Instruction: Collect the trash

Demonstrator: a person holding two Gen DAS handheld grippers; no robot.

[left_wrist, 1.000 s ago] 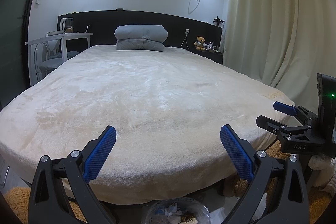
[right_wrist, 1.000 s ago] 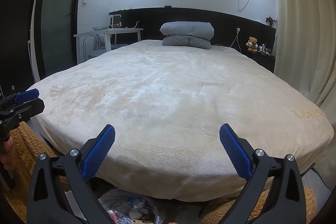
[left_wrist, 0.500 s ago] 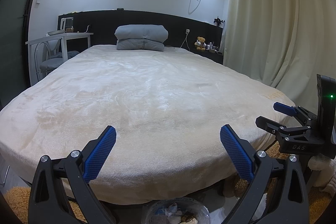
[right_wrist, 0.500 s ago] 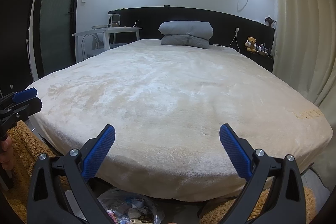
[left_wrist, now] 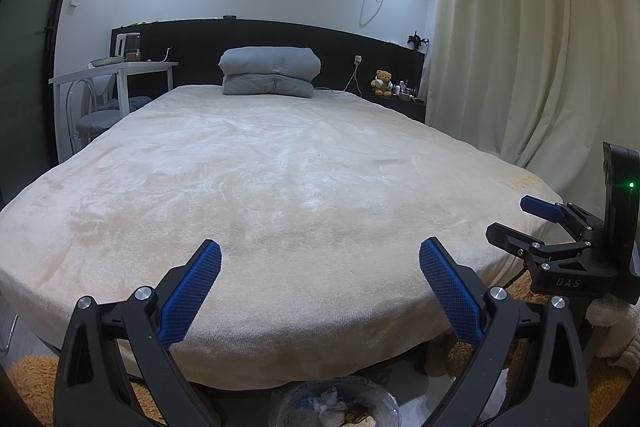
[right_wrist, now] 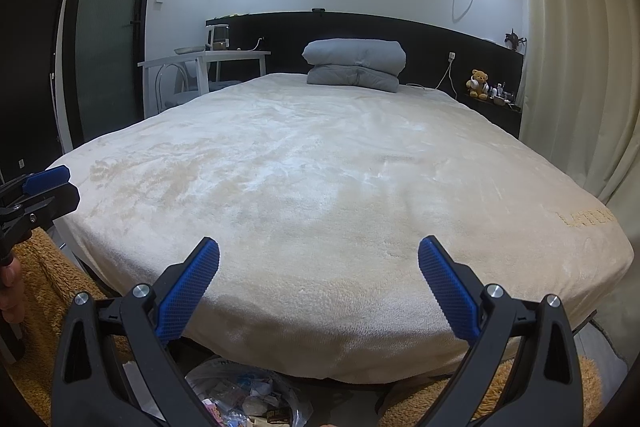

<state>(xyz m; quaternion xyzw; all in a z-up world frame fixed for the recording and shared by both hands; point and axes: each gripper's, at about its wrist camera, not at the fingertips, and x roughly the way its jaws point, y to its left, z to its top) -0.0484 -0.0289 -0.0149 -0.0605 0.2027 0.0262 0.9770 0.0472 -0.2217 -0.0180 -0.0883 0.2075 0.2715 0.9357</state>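
Observation:
A clear plastic bag of trash [left_wrist: 336,405] sits on the floor at the foot of the bed, below and between my left gripper's fingers; it also shows in the right wrist view as the trash bag [right_wrist: 248,397]. My left gripper [left_wrist: 320,267] is open with nothing between its blue pads, held over the bed's near edge. My right gripper [right_wrist: 319,265] is open and empty too. Each gripper shows in the other's view: the right gripper [left_wrist: 560,235] at the right, the left gripper [right_wrist: 36,191] at the left. The bed [left_wrist: 280,187] has a cream plush cover with no trash showing on it.
A folded grey duvet [left_wrist: 270,71] lies at the headboard. A white desk [left_wrist: 116,73] and chair stand left of the bed, curtains [left_wrist: 520,47] to the right, a teddy bear [left_wrist: 382,83] on the bedside shelf. Orange shaggy rug [right_wrist: 52,283] lies on the floor.
Both views have shifted only slightly. Both grippers stay open and empty.

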